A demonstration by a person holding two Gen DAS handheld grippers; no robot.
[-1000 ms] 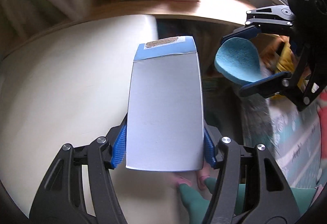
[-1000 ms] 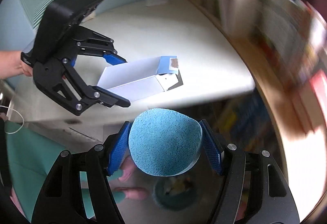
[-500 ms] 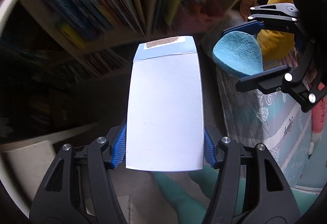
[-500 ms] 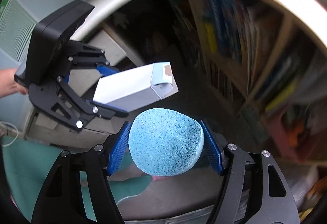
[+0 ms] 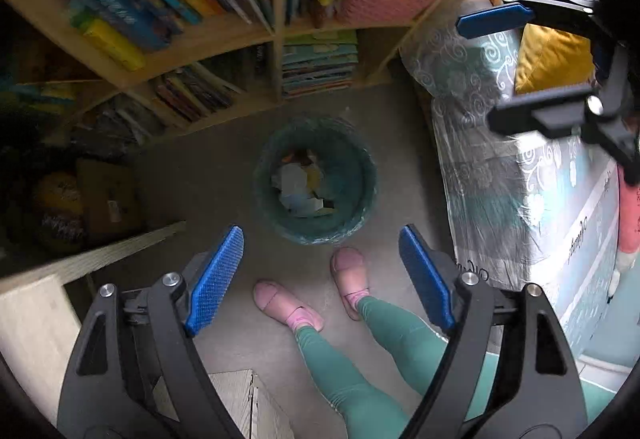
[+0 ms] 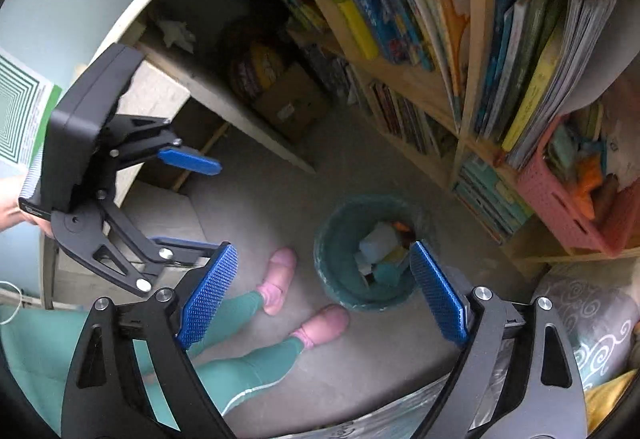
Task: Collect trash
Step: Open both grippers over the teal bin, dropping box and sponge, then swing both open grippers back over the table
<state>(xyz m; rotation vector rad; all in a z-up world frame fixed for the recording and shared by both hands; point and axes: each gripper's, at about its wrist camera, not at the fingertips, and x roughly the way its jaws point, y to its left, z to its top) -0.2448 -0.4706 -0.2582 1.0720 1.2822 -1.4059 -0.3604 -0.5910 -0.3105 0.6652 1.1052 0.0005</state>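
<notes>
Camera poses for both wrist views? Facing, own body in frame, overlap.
Left wrist: on the left gripper, jaws open, facing down at the bin on the floor; own feet, right gripper at upper right.
Right wrist: on the right gripper, jaws open, facing down at the bin; own feet, left gripper at left.
Shared: bin, bookshelf, feet.

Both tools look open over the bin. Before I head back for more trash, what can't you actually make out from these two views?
- Contents of the bin: a jumble of pale and coloured scraps in both views, too small and dim to name single items.
- Bin's near inner wall: hidden by its own rim in both views; in the right wrist view the right tool finger covers part.
- Floor behind the bin: shadowed.
- Left tool: open, empty.
</notes>
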